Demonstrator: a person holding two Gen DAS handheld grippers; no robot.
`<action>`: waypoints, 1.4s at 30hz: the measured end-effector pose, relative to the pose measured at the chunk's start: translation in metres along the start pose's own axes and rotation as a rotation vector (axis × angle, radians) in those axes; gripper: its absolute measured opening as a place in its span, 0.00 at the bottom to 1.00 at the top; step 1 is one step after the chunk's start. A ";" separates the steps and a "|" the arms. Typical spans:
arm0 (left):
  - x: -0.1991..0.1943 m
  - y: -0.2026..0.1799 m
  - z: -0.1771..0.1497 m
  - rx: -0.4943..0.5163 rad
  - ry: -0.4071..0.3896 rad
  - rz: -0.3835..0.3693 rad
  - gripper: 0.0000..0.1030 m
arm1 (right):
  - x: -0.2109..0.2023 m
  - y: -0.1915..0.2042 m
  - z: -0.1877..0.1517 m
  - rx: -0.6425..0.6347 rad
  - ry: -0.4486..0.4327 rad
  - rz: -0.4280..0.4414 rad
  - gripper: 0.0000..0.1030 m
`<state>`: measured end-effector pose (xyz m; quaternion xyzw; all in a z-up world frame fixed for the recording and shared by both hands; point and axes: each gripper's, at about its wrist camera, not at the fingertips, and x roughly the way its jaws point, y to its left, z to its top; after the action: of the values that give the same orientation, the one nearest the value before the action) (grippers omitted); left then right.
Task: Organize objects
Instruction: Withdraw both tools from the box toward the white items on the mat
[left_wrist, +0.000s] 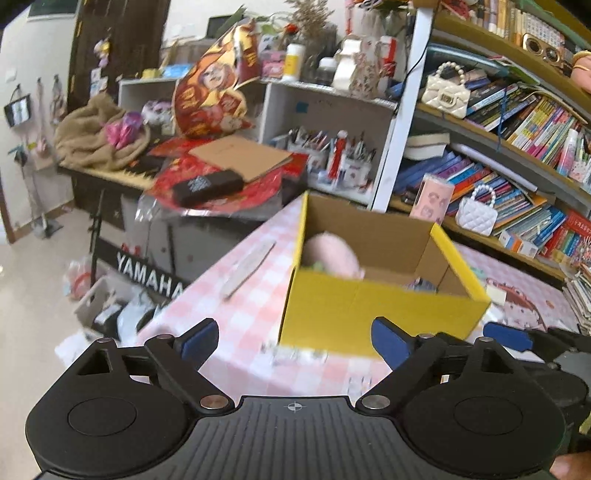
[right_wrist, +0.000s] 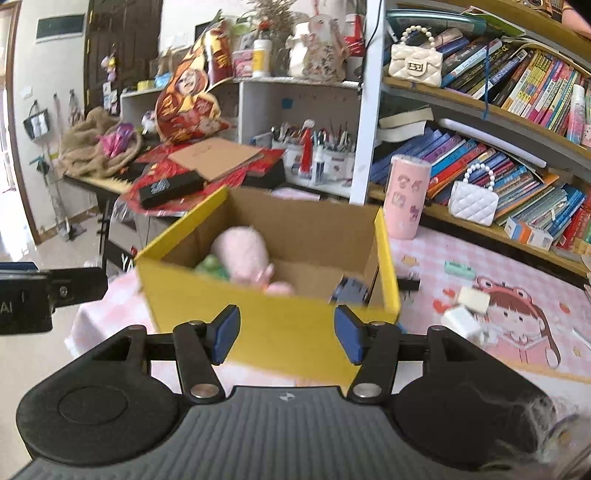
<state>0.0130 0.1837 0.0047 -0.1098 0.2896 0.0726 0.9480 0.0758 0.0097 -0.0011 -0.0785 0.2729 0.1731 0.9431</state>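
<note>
The yellow box (right_wrist: 266, 325) stands on the pink-checked worktop (left_wrist: 243, 317), open at the top, with a pink plush toy (right_wrist: 242, 254), something green and a small dark item already inside. Just in front of the box, the left gripper (left_wrist: 293, 341) has its fingers wide apart, and the right gripper (right_wrist: 286, 334) has its fingers partly apart; neither holds anything.

The next pick probably lies among the loose things to the right of the box: a white block (right_wrist: 460, 321), a cream block (right_wrist: 472, 297) and a mint-green bar (right_wrist: 460, 269). To do it well, I would bring one gripper squarely over a single piece, close on its flat sides, and keep the other clear of the box wall so the box is not nudged.

Left of the box, white letters on a dark keyboard stand (left_wrist: 147, 275) read "YAMAHA".
</note>
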 end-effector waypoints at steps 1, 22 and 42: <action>-0.002 0.002 -0.005 -0.007 0.013 0.004 0.89 | -0.003 0.003 -0.007 0.000 0.015 -0.002 0.55; -0.036 -0.022 -0.061 0.120 0.168 -0.087 0.89 | -0.068 0.005 -0.088 0.095 0.123 -0.110 0.65; -0.010 -0.102 -0.063 0.243 0.236 -0.245 0.90 | -0.098 -0.067 -0.110 0.245 0.132 -0.313 0.71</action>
<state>-0.0085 0.0686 -0.0233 -0.0366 0.3897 -0.0921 0.9156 -0.0310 -0.1076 -0.0368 -0.0160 0.3375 -0.0152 0.9411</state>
